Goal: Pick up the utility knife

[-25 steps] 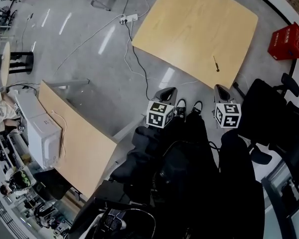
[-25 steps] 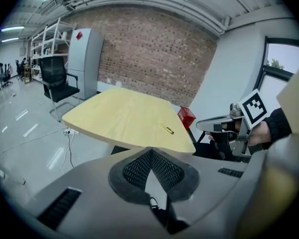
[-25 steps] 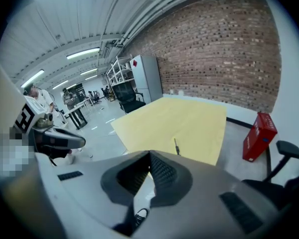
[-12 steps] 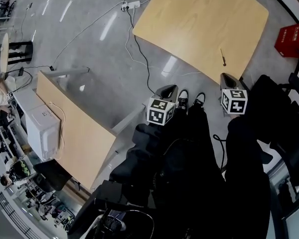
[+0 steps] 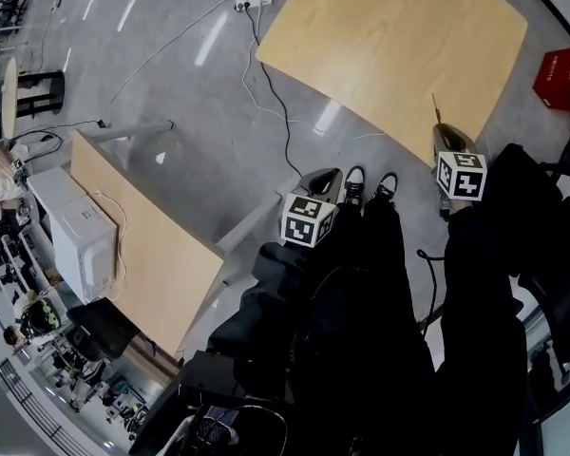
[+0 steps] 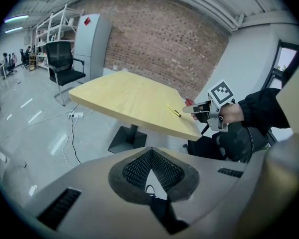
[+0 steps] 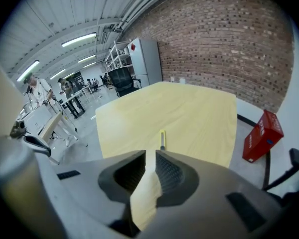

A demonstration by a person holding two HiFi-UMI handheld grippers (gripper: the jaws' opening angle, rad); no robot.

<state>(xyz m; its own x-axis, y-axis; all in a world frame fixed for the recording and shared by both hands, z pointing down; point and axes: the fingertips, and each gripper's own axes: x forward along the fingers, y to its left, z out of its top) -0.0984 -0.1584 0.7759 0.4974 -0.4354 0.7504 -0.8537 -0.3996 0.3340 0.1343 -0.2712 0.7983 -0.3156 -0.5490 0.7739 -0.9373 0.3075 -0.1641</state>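
Observation:
The utility knife (image 5: 435, 108) is slim and yellow and lies near the front edge of the light wooden table (image 5: 389, 36). My right gripper (image 5: 445, 133) hovers just short of the knife's near end. In the right gripper view the knife (image 7: 162, 139) lies straight ahead of the right gripper (image 7: 150, 156). Its jaws have just been opening and stand a little apart with nothing between them. My left gripper (image 5: 332, 173) hangs lower, over the floor off the table's edge, and its jaws (image 6: 152, 151) meet at the tips and hold nothing. The left gripper view shows the knife (image 6: 173, 111) and the right gripper (image 6: 195, 109).
A red box (image 5: 562, 79) stands on the floor right of the table. A second wooden table (image 5: 152, 255) with a white box (image 5: 81, 245) is at the left. Cables (image 5: 266, 112) and a power strip (image 5: 247, 5) lie on the floor. A black chair (image 5: 556, 255) stands to my right.
My right gripper has moved forward toward the table's front edge and now sits close behind the knife. The left gripper has shifted only a little.

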